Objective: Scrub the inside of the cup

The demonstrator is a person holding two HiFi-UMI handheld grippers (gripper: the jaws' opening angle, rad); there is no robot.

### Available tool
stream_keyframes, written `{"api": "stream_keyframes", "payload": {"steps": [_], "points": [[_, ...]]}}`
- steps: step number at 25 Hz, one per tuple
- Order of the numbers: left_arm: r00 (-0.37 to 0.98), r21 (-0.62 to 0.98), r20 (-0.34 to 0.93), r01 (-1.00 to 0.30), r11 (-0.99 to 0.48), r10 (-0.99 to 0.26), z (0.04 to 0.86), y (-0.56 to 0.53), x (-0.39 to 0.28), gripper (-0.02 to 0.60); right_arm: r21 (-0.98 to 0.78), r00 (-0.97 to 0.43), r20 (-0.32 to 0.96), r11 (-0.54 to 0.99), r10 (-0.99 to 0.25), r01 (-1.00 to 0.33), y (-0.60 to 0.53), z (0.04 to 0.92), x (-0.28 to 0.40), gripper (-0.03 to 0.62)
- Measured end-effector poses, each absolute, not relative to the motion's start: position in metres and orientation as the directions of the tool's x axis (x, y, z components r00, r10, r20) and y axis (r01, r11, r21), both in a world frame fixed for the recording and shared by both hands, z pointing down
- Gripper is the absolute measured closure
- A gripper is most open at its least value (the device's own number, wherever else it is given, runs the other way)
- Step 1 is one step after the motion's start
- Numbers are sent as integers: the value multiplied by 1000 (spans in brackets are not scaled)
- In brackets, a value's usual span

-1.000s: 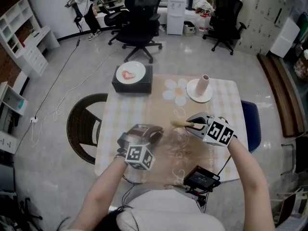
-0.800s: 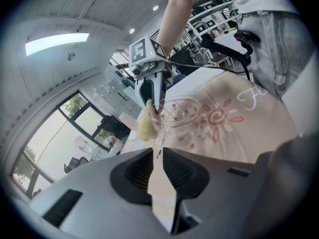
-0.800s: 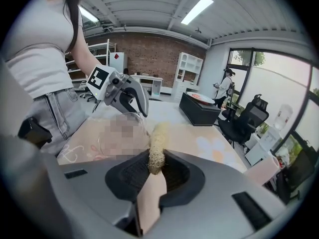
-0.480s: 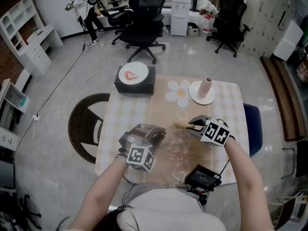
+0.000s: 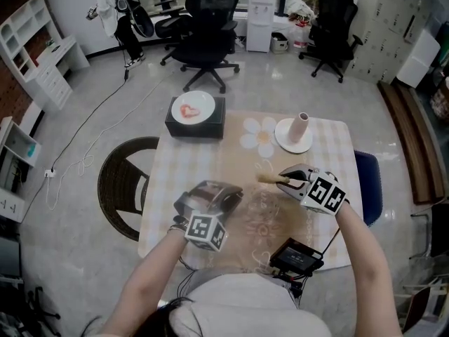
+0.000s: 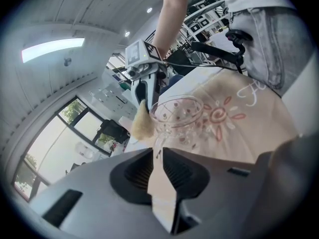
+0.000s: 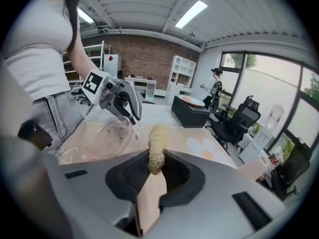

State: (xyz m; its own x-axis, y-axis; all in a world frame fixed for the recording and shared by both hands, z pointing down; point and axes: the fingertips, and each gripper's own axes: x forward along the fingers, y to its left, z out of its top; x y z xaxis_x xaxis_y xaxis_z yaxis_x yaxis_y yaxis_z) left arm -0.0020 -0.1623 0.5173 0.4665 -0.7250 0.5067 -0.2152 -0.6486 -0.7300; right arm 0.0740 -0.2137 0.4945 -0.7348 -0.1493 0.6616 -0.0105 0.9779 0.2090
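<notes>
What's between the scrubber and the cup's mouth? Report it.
Nothing visible. The scrubber in the right gripper is just outside the cup, beside its rim. The left gripper holds the cup with its mouth open.

The cup (image 5: 258, 203) sits mid-tabletop (image 5: 182, 181). Left of the cup is the left gripper (image 5: 228, 201), fingers (image 6: 187, 172) on the cup's wall. Just behind the cup lies a scrubber (image 5: 269, 180), held in the right gripper (image 5: 289, 182) to the cup's right. Far behind the cup, a plate (image 5: 193, 107) sits on a box (image 5: 200, 126) to the left and a saucer (image 5: 284, 140) to the right. Nearer than the cup, at the edge, is a device (image 5: 296, 258).
</notes>
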Motion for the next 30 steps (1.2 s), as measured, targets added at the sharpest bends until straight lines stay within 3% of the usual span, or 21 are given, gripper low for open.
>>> {"api": "stream_keyframes", "payload": {"steps": [7, 19, 30], "points": [[473, -732, 502, -213, -647, -724, 517, -164, -2, 526, 280, -753, 651, 952, -92, 126, -193, 461, 67, 531], [478, -772, 488, -155, -616, -731, 514, -163, 5, 526, 307, -613, 790, 872, -11, 381, -187, 478, 60, 531], [467, -795, 483, -120, -595, -740, 509, -163, 9, 526, 295, -523, 849, 886, -71, 359, -210, 521, 63, 531]]}}
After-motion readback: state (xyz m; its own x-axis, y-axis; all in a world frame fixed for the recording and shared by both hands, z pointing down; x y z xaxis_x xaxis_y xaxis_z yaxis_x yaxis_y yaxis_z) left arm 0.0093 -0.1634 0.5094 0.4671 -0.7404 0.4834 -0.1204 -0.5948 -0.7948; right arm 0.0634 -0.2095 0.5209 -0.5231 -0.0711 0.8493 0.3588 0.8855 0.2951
